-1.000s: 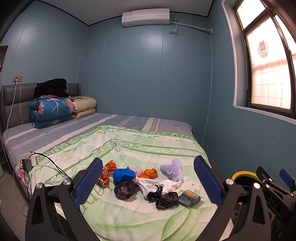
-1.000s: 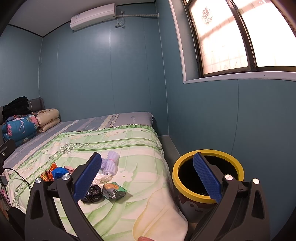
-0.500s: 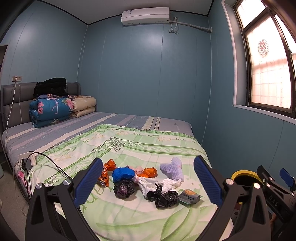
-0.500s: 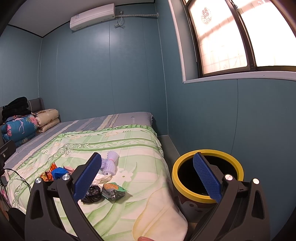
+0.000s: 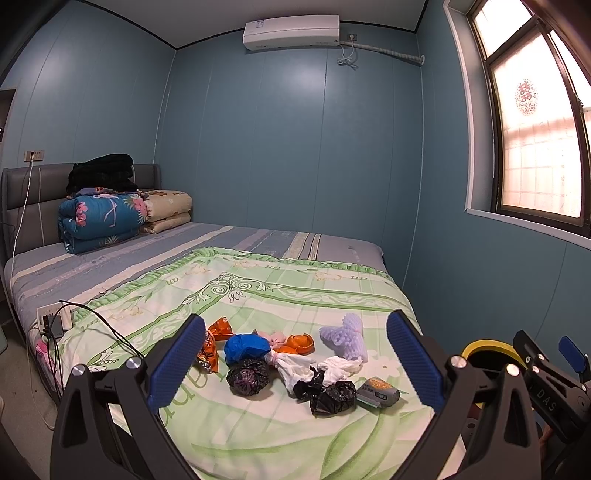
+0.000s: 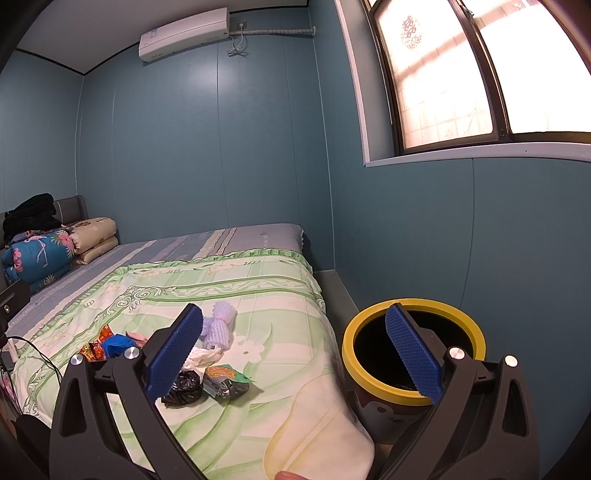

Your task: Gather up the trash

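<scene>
Trash [image 5: 295,365] lies scattered on the bed [image 5: 258,295], none collected; both left gripper [image 5: 295,362] and right gripper [image 6: 295,354] gape empty beside the yellow-rimmed bin [image 6: 461,321].

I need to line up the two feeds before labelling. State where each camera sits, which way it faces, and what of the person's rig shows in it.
Left wrist: on the left gripper, facing along the bed at the trash pile; its own open blue fingers show, with the right gripper at the right edge.
Right wrist: on the right gripper, facing the bed's foot corner and the yellow-rimmed bin; its open fingers show.
Shared: purple foam net, air conditioner, bin.
</scene>
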